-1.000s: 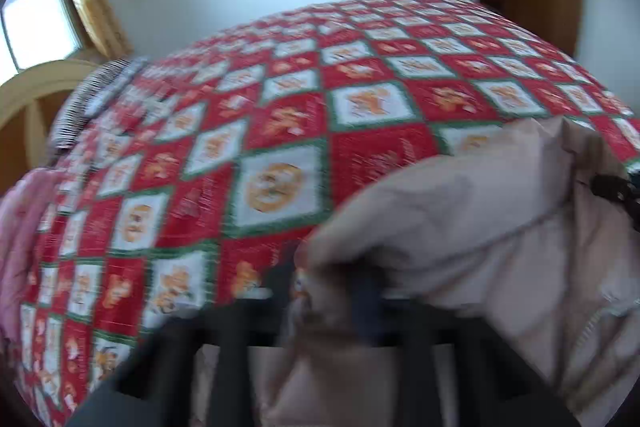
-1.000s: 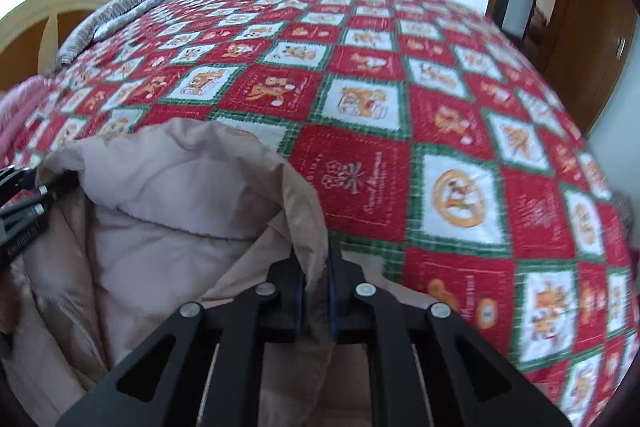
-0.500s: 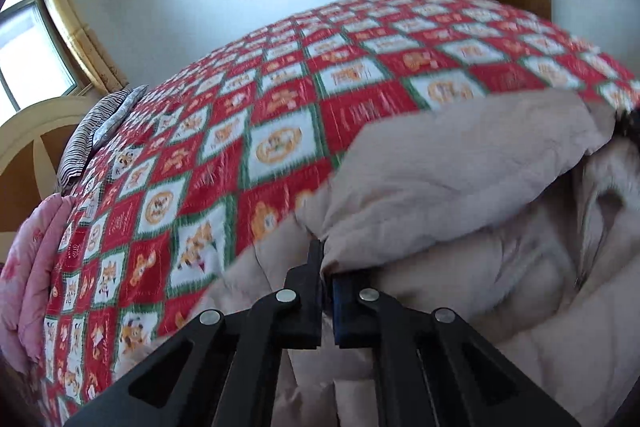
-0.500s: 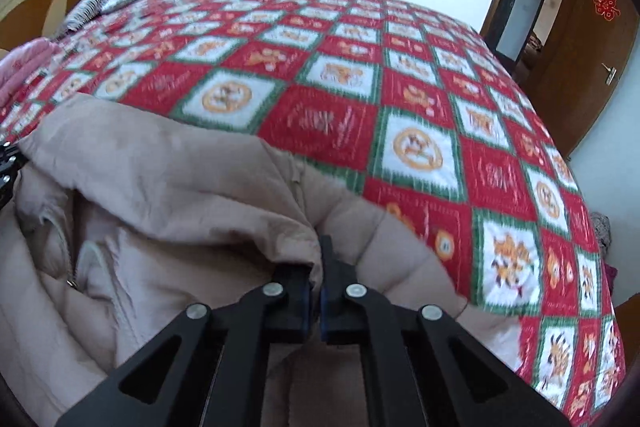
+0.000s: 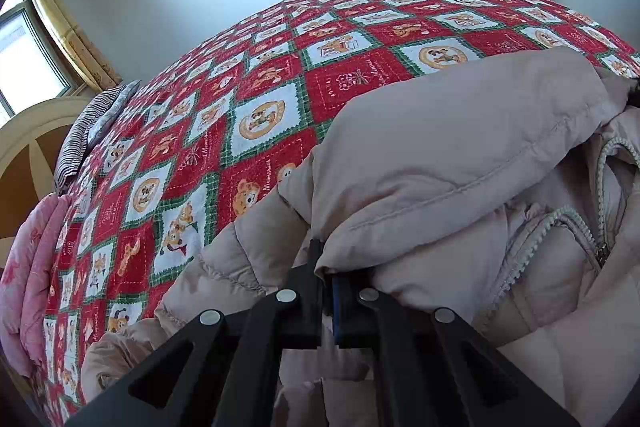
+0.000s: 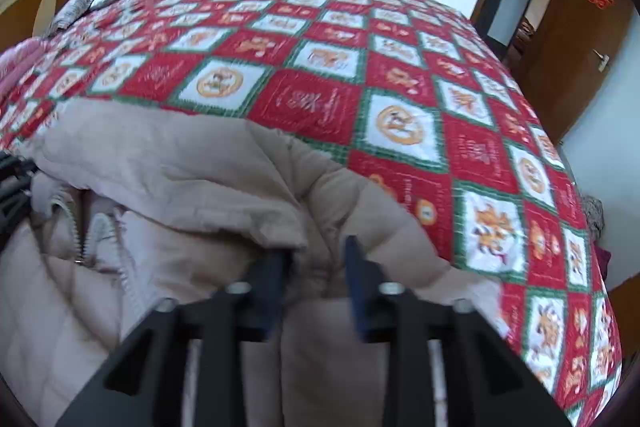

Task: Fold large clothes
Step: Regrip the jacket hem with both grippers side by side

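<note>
A bed (image 5: 360, 39) covered by a red, white and green patchwork quilt (image 6: 400, 99) with bear motifs is seen in a white-walled room with a wooden door (image 6: 580, 39) carrying a red paper character, unreadable here. A beige padded jacket (image 5: 460, 147) is spread on the quilt's near part, its zipper (image 5: 600, 187) exposed. Its folded edge is clamped by the left hand-held gripper (image 5: 326, 287), while the right hand-held gripper (image 6: 316, 267) is held spread apart around a fold.

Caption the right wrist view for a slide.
Right tool open over folded beige puffer jacket on red patchwork quilt.
</note>
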Action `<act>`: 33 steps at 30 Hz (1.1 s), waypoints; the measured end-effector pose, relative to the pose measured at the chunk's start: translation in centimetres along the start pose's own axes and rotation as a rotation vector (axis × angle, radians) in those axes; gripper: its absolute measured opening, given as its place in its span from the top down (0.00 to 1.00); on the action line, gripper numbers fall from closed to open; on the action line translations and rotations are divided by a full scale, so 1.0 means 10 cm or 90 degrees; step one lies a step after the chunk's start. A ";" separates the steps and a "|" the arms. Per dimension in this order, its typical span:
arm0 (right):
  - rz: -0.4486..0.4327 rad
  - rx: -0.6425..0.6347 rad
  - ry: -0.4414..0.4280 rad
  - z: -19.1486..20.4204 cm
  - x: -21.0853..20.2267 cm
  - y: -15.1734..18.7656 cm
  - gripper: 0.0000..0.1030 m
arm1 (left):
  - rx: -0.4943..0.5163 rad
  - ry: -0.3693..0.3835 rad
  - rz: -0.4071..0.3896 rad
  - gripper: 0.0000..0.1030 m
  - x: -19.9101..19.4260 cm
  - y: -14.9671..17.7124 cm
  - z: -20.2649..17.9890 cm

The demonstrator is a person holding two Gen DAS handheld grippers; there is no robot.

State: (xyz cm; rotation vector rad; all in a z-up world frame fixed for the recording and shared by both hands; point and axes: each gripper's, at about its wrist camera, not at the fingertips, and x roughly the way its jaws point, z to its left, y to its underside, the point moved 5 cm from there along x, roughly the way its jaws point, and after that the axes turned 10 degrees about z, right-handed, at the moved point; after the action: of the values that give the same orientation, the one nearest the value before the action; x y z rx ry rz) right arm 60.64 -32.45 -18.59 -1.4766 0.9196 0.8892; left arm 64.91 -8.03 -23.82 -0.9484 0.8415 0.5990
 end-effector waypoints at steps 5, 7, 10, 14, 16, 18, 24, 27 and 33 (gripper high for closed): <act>-0.066 0.064 0.003 -0.02 -0.37 -0.06 0.57 | 0.000 -0.002 -0.001 0.97 0.02 -0.01 -0.01; -0.098 0.083 -0.037 0.11 -0.43 -0.21 0.53 | 0.002 -0.008 -0.001 0.97 0.02 -0.01 -0.03; -0.115 0.089 -0.094 0.34 -0.29 -0.47 0.42 | 0.007 -0.015 -0.001 0.97 0.02 -0.01 -0.03; -0.034 0.055 -0.068 0.57 0.21 -0.59 0.42 | 0.007 -0.029 -0.011 0.97 -0.08 -0.01 -0.01; -0.019 0.043 -0.070 0.60 0.31 -0.51 0.42 | -0.001 -0.025 -0.023 0.97 -0.26 0.00 0.01; -0.033 0.031 -0.059 0.60 0.32 -0.43 0.42 | -0.009 -0.007 -0.039 0.97 -0.43 0.00 0.03; -0.036 0.033 -0.065 0.57 0.36 -0.36 0.42 | -0.082 0.024 -0.096 0.58 -0.84 -0.21 0.14; -0.047 0.043 -0.076 0.56 0.36 -0.32 0.42 | -0.137 0.024 -0.145 0.10 -0.93 -0.41 0.13; -0.074 0.074 -0.118 0.47 0.38 -0.24 0.43 | -0.142 0.028 -0.107 0.10 -0.63 -0.67 -0.26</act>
State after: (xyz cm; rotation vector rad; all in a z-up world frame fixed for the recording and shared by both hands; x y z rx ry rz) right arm 64.17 -27.82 -21.46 -1.3107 0.7280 0.8570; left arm 65.66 -14.01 -16.41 -1.2265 0.7352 0.5346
